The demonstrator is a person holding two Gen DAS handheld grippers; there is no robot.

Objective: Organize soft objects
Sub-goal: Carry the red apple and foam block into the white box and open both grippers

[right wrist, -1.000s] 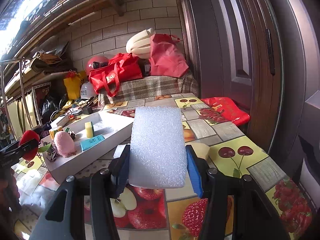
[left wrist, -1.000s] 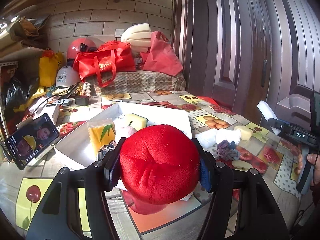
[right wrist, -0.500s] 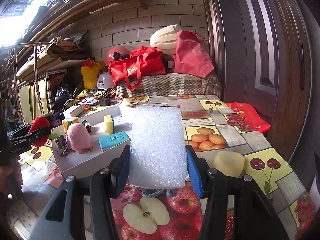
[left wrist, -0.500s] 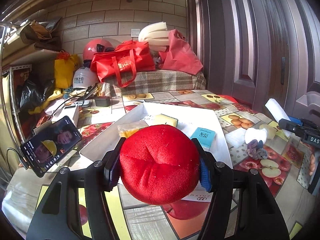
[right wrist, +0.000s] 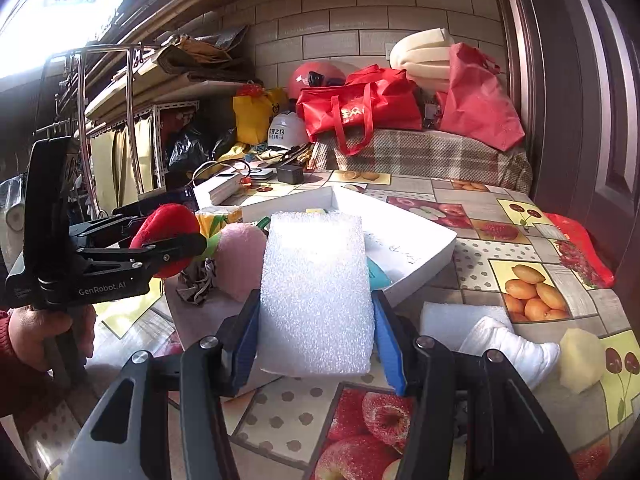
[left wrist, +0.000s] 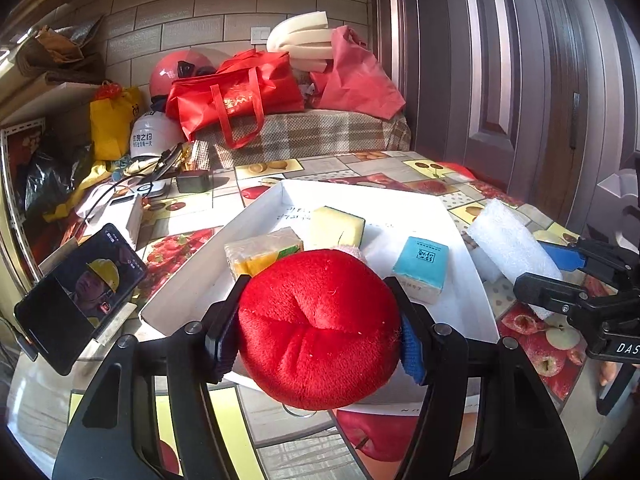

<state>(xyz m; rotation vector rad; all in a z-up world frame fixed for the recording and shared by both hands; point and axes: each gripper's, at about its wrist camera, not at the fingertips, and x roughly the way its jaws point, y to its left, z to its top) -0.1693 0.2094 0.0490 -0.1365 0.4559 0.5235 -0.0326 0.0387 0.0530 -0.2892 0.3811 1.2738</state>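
Right now the left gripper (left wrist: pixel 318 334) is clamped on a red plush toy (left wrist: pixel 320 328), low centre, at the white tray's (left wrist: pixel 472 276) near edge; the right gripper (right wrist: pixel 316 340) squeezes a white foam block (right wrist: pixel 316 292) (pads pressed against both its sides) at centre frame.

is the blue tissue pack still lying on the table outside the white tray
No, the blue tissue pack lies inside the white tray, near its right wall.

Cluttered home storeroom, brick wall (left wrist: pixel 192 28), helmets (left wrist: pixel 176 72), shopping bags (left wrist: pixel 236 92), fruit-print tablecloth (right wrist: pixel 520 240)
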